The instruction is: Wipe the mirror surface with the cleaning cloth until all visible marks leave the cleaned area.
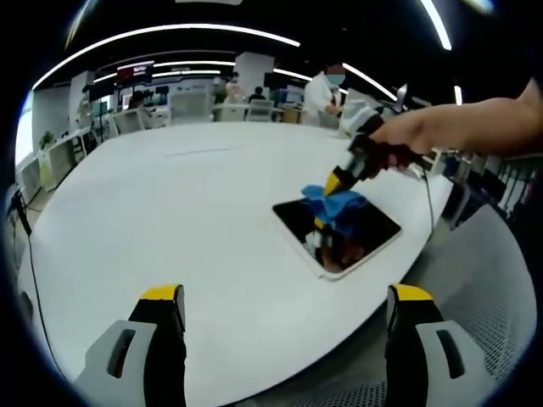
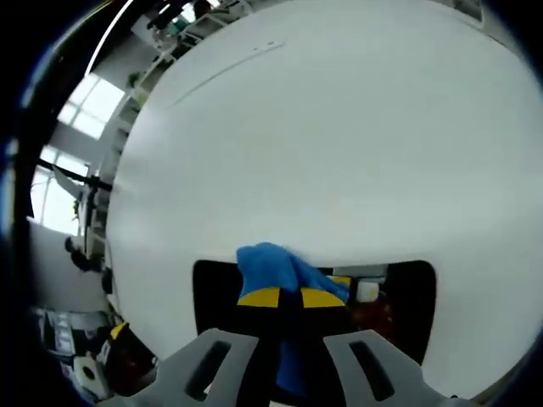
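Just ahead of right gripper (image 2: 284, 298) fingertips, clamped on bunched blue cleaning cloth (image 2: 276, 264), pressed onto dark, white-framed mirror (image 2: 407, 292) near white table (image 2: 339, 127) edge; left gripper (image 1: 284, 297) fingers wide apart, holding nothing, well short of mirror, bare tabletop beyond

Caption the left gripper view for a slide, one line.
Right tool presses a blue cloth onto the mirror on a white table; left tool open.
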`<state>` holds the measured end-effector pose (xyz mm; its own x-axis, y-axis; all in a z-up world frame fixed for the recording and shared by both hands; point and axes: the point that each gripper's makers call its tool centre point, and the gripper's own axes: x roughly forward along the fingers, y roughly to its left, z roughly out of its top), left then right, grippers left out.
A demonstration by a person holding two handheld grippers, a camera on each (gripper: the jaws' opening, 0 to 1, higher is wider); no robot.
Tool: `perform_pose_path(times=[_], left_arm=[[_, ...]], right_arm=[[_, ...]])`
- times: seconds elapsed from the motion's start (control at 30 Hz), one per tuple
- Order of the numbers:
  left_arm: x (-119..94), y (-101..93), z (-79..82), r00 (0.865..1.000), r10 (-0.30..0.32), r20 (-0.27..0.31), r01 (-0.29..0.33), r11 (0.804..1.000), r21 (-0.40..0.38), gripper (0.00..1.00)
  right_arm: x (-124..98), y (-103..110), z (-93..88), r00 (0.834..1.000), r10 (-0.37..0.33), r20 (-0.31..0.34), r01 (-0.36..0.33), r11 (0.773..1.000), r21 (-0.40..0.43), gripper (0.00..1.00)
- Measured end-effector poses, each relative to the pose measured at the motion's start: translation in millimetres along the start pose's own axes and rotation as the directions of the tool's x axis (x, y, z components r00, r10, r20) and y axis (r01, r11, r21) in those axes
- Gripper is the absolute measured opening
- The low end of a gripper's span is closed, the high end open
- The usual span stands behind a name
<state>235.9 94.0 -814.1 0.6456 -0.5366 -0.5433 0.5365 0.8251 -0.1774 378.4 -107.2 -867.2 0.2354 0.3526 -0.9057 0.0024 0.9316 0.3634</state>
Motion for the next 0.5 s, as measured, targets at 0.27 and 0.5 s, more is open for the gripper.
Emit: perform_pose_path(times=[0.27, 0.5], left_arm=[[0, -0.6, -1.1, 1.0, -0.002, -0.006, 0.002, 1.0, 0.003, 0.99], [0, -1.3, -1.6, 1.0, -0.006, -0.007, 0.006, 1.0, 0.003, 0.99]], right_arm=[[2, 22, -4.9, 1.0, 0.001, -0.006, -0.001, 1.0, -0.024, 0.01], [7, 42, -5.6, 1.0, 0.003, -0.002, -0.003, 0.999, -0.038, 0.01]])
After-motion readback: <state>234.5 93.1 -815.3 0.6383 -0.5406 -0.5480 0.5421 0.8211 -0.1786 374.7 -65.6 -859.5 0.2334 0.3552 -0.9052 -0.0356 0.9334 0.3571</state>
